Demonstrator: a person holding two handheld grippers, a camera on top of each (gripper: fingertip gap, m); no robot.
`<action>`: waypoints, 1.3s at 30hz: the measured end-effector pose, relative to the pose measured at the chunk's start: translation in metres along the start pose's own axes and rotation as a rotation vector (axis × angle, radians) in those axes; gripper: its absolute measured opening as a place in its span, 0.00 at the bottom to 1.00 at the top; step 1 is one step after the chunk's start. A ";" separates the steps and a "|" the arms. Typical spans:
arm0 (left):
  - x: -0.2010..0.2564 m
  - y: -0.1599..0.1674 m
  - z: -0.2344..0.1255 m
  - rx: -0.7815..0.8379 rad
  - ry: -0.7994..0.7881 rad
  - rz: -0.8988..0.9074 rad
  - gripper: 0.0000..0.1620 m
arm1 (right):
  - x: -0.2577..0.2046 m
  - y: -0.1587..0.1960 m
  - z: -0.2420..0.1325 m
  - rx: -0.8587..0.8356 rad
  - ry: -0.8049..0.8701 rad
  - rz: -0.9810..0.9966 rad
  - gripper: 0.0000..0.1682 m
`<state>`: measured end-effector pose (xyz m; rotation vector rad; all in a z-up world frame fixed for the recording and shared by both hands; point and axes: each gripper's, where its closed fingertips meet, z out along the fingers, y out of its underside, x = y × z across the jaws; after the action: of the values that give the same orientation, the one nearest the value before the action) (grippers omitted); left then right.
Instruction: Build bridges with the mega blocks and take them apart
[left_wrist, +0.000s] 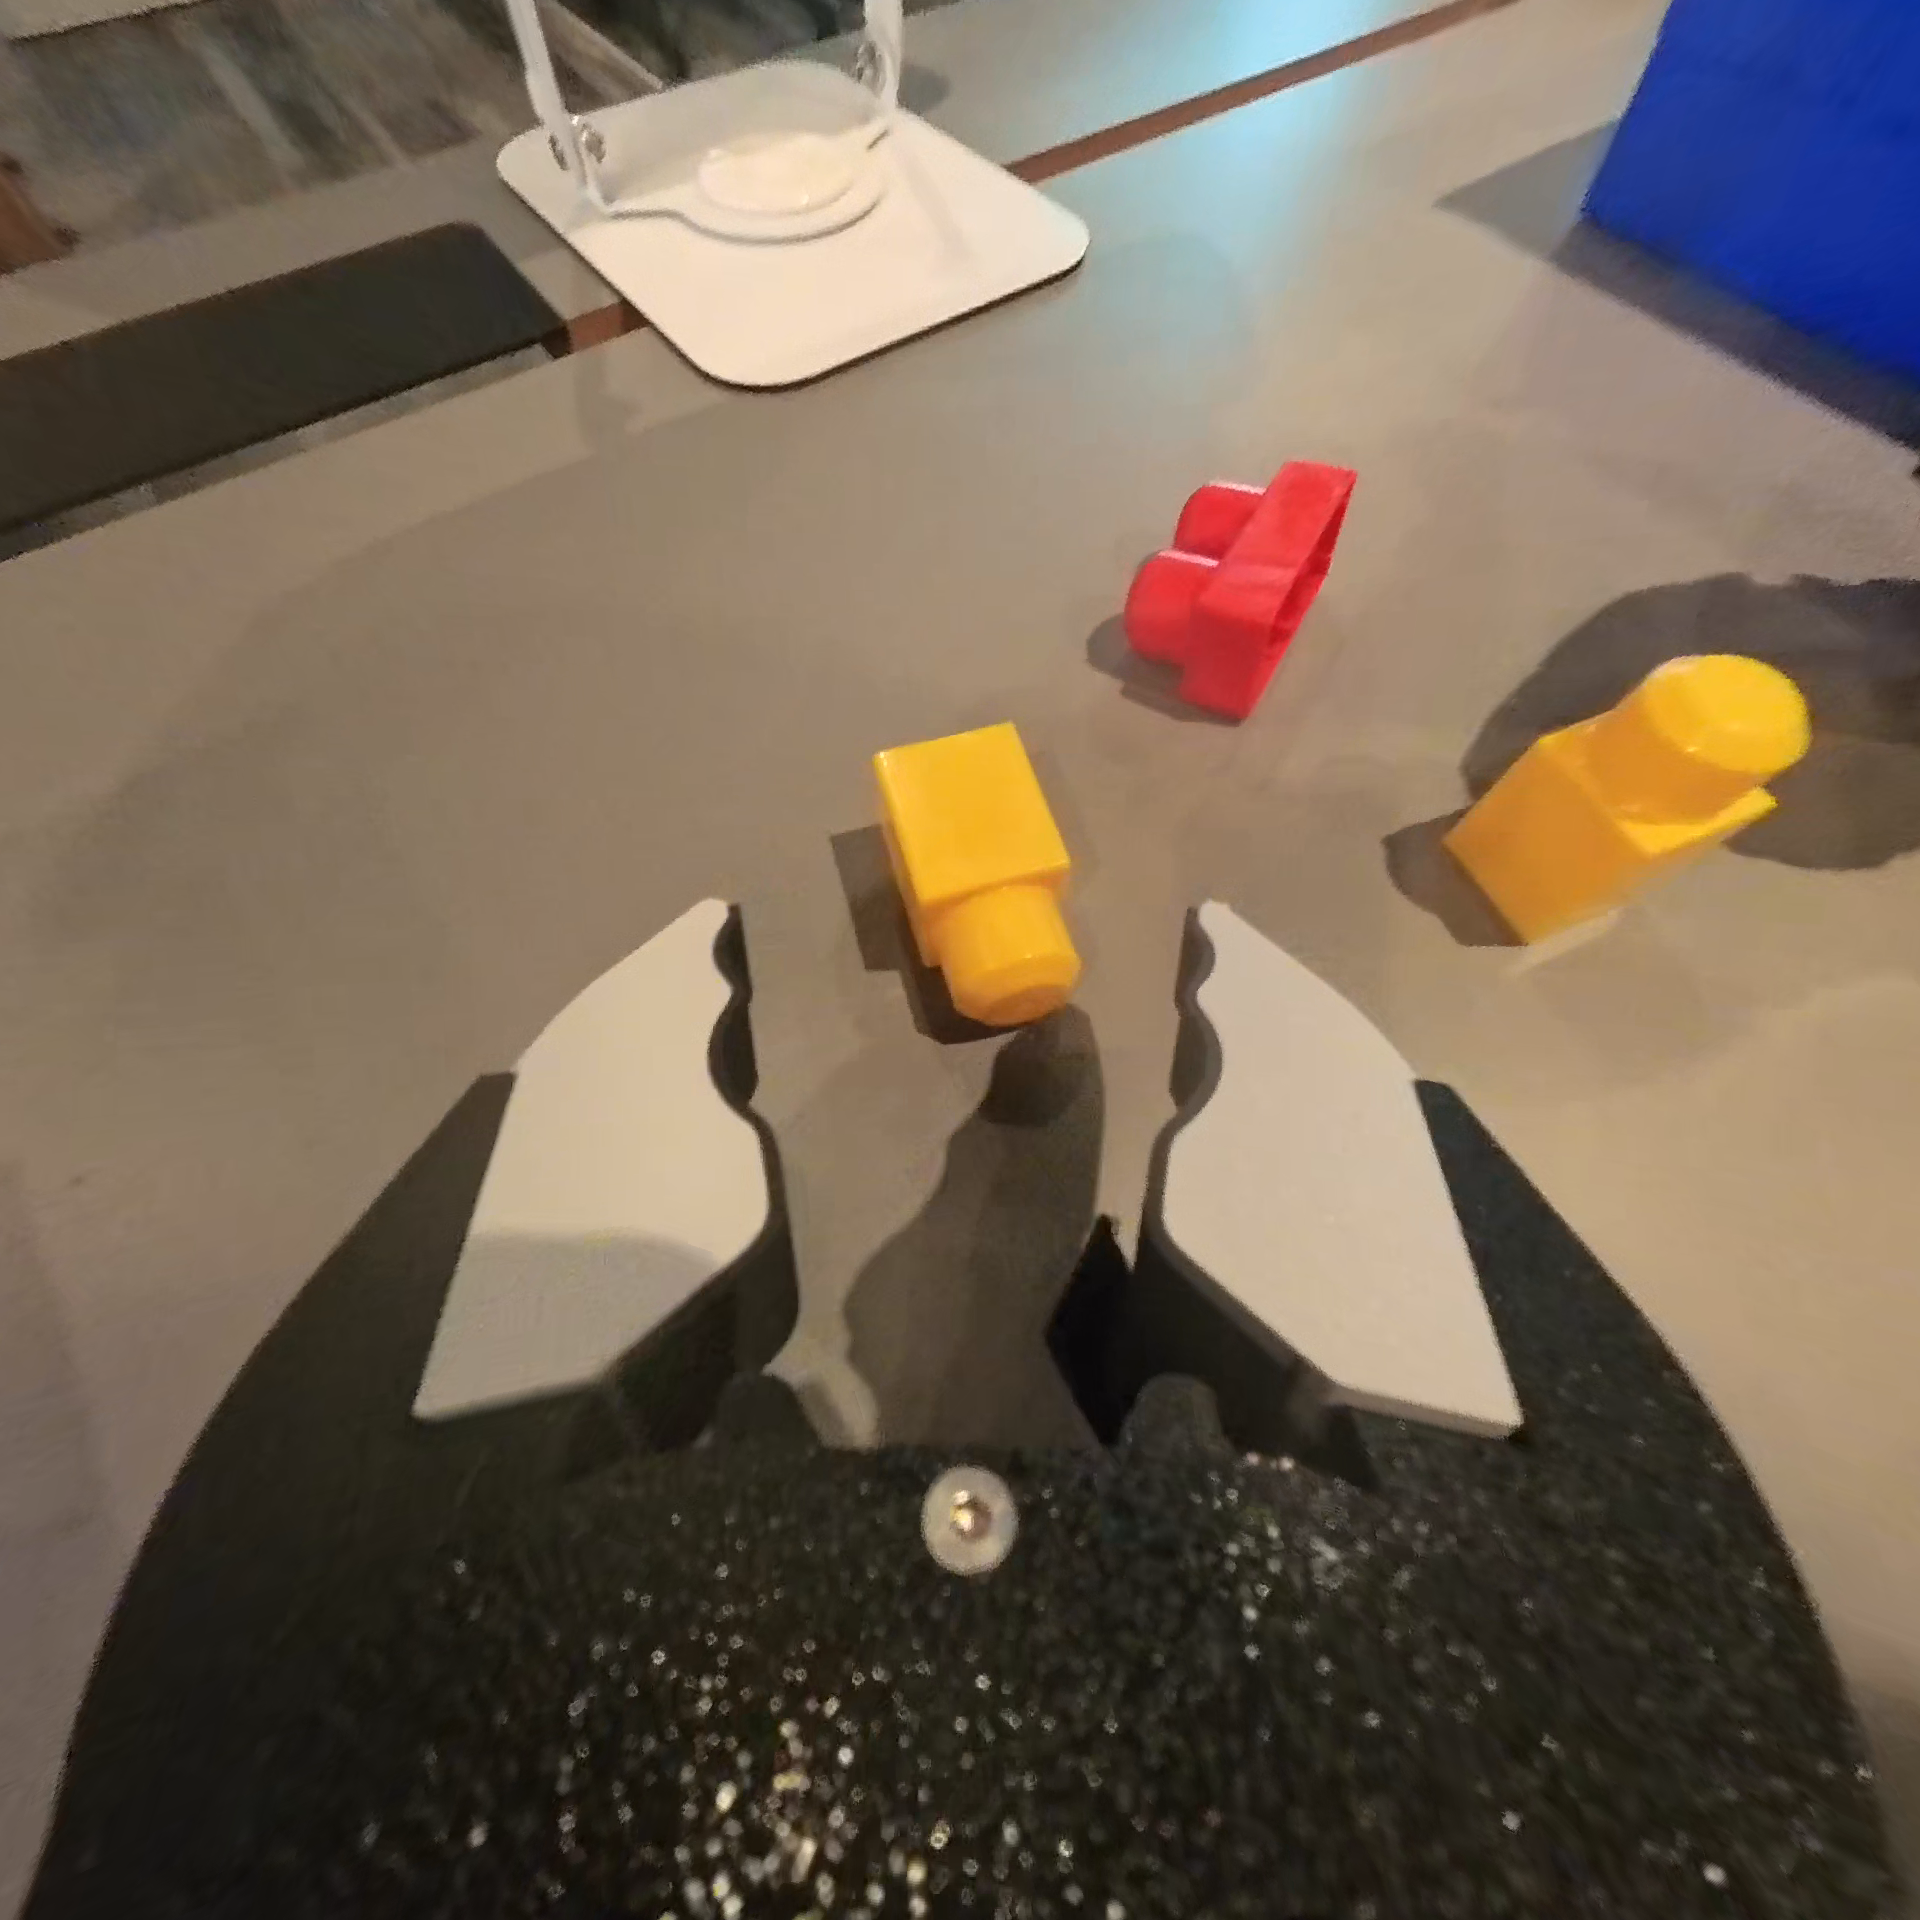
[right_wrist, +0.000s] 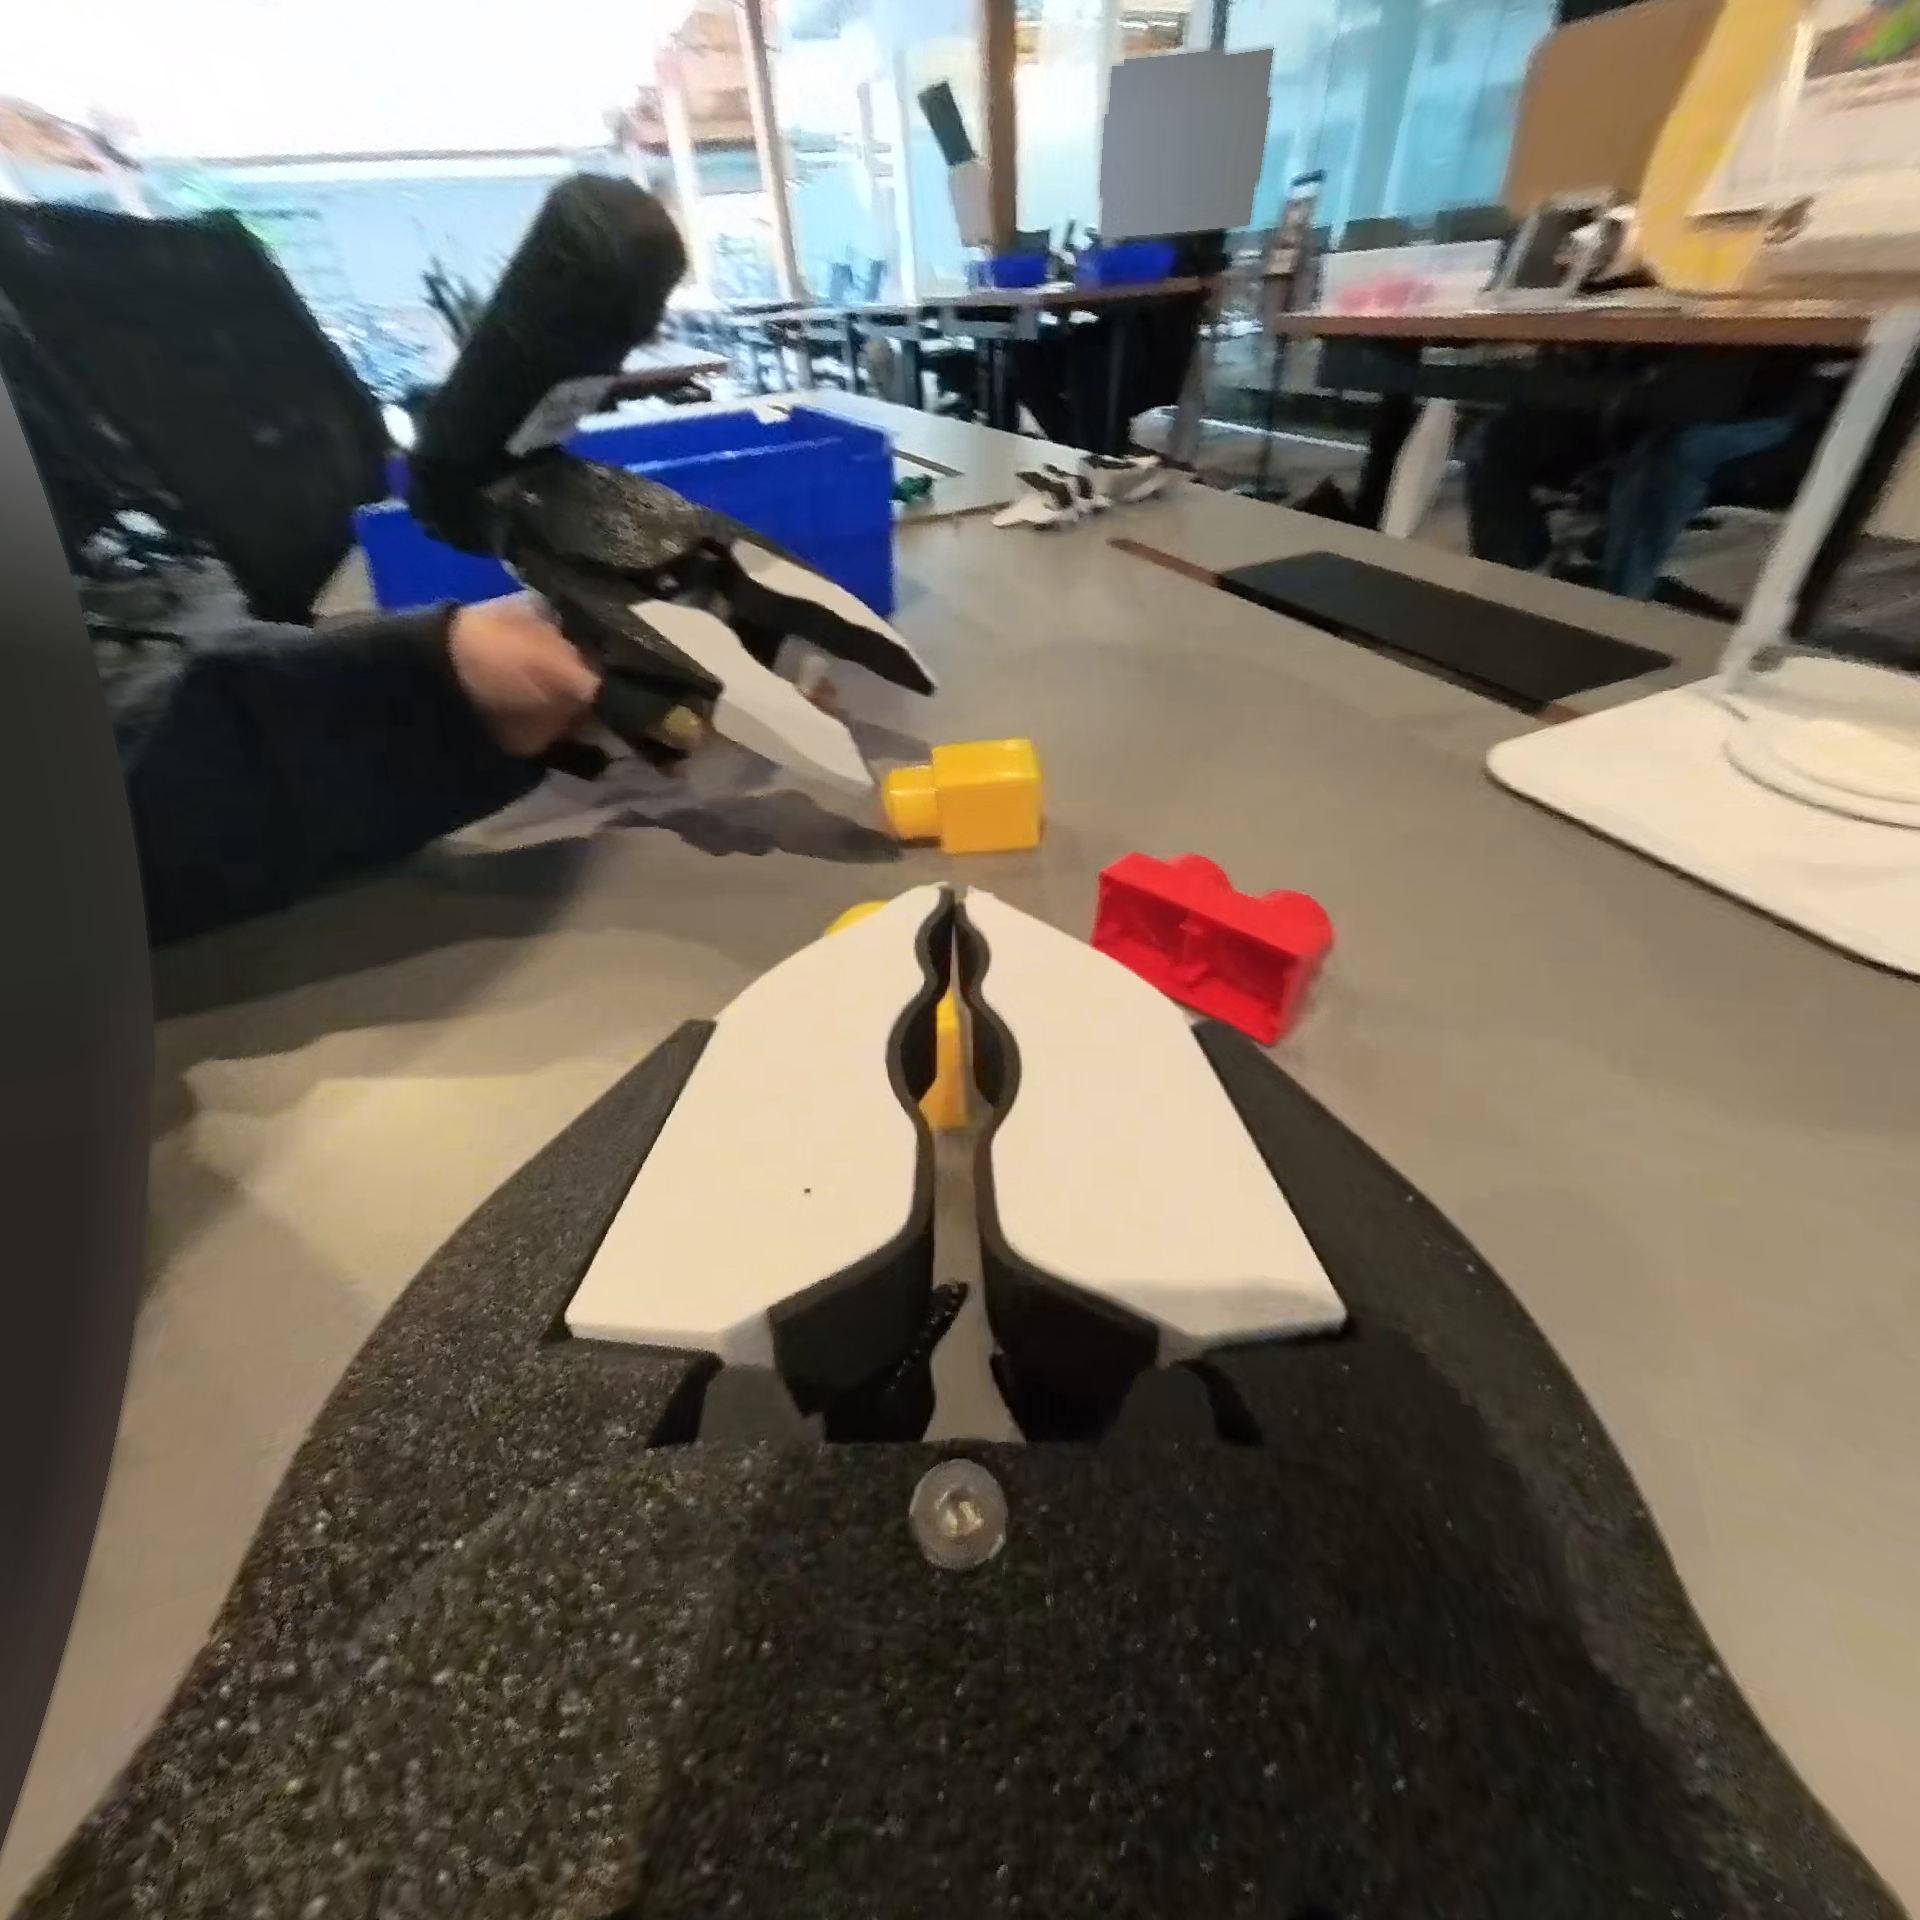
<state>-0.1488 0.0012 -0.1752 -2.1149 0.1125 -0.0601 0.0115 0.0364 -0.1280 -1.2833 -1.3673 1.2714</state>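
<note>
the grey table (left_wrist: 416, 727) is carrying everything, with a blue bin (left_wrist: 1787, 208) sitting at its far right in my left wrist view and a white square base (left_wrist: 831, 281) with a clear stand sitting at its far edge. my left gripper (left_wrist: 961, 914) is hovering low over the table with its jaws spread wide and nothing between them; in the right wrist view the same left gripper (right_wrist: 894, 727) is showing farther off, my hand (right_wrist: 520, 675) wrapping its handle. my right gripper (right_wrist: 953, 899) is sitting with its jaws drawn almost together, tips nearly touching, gripping nothing that i can see; a yellow block (right_wrist: 945, 1070) is peeking through the gap, lying on the table behind the fingers rather than pinched. the red block (left_wrist: 1236, 592) with two studs is lying on its side, well beyond my left fingertips and to the right, and just beside the right gripper's tips in the other view. that far yellow block (left_wrist: 1621, 800) is lying tipped over at the right. the near yellow block (left_wrist: 971, 862) is lying on its side just ahead of my open left jaws, its single stud pointing back toward the gap, apart from both fingers.
</note>
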 end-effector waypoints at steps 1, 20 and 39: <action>0.001 0.002 0.002 -0.012 -0.005 -0.002 0.49 | 0.002 0.000 0.000 -0.005 0.029 -0.032 0.00; 0.005 0.024 0.020 -0.206 -0.079 0.077 0.18 | 0.012 -0.003 0.006 -0.014 0.184 -0.128 0.32; 0.035 -0.001 -0.037 -0.499 0.264 0.638 0.18 | 0.002 -0.008 0.008 0.005 0.137 -0.138 0.28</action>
<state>-0.1170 -0.0336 -0.1554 -2.4496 1.0427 0.0789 0.0027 0.0377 -0.1212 -1.2271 -1.3303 1.0729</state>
